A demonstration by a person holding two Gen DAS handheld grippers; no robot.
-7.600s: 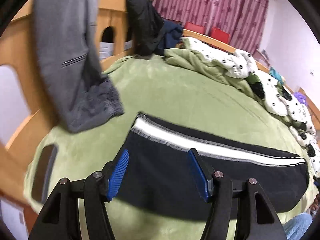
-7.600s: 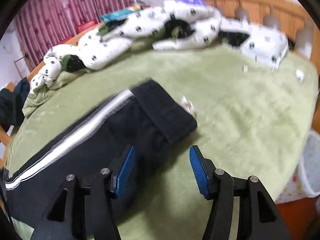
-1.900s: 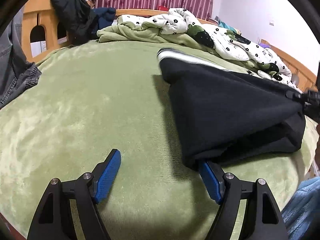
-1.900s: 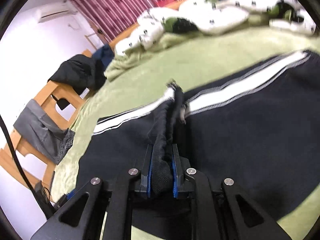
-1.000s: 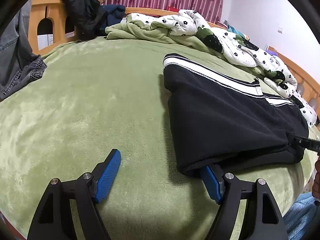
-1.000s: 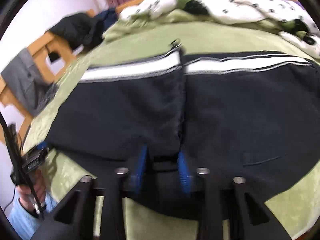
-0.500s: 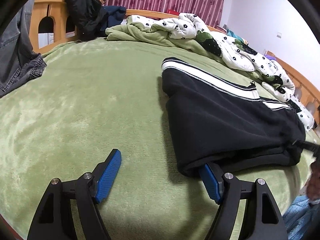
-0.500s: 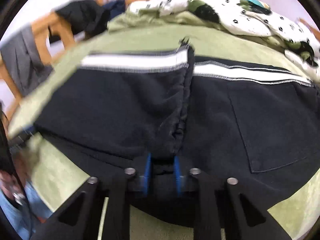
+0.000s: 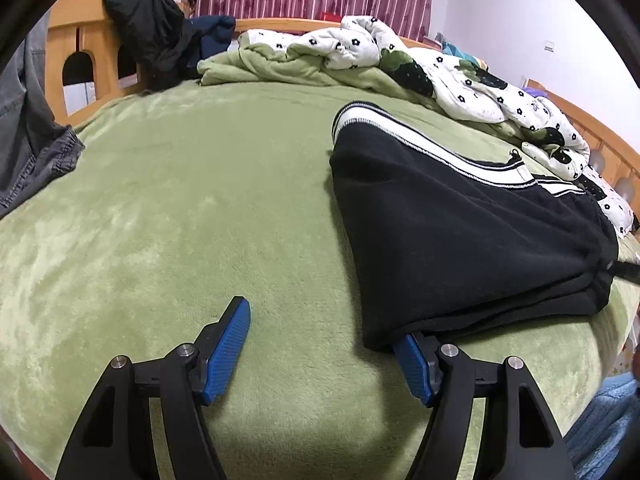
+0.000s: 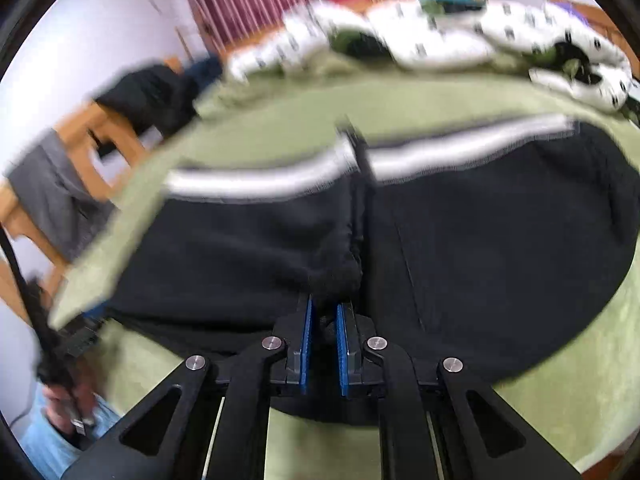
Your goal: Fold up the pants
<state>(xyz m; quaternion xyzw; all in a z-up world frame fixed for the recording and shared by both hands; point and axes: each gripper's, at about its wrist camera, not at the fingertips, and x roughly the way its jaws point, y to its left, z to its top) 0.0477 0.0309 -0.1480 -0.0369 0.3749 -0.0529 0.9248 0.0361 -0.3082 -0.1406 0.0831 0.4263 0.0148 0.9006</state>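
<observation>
Black pants point(image 9: 460, 236) with a white side stripe lie folded over on the green bed. In the right wrist view, which is blurred, the pants point(image 10: 480, 248) fill the middle. My left gripper point(image 9: 326, 332) is open; its right finger is tucked under the pants' near fold corner and its left finger rests on bare blanket. My right gripper point(image 10: 323, 320) is nearly closed on a bunched edge of the pants at the near side, with a narrow gap of cloth between the blue pads.
A green blanket point(image 9: 180, 208) covers the bed. A white flowered quilt point(image 9: 440, 68) is heaped along the far side. Dark clothes point(image 9: 152, 36) hang on the wooden bed rail point(image 9: 80, 60). Grey jeans point(image 9: 28, 120) hang at the left.
My right gripper carried the pants' end over onto the other half and lowered it flat, and keeps its pinch. My left gripper stayed open at the fold corner.
</observation>
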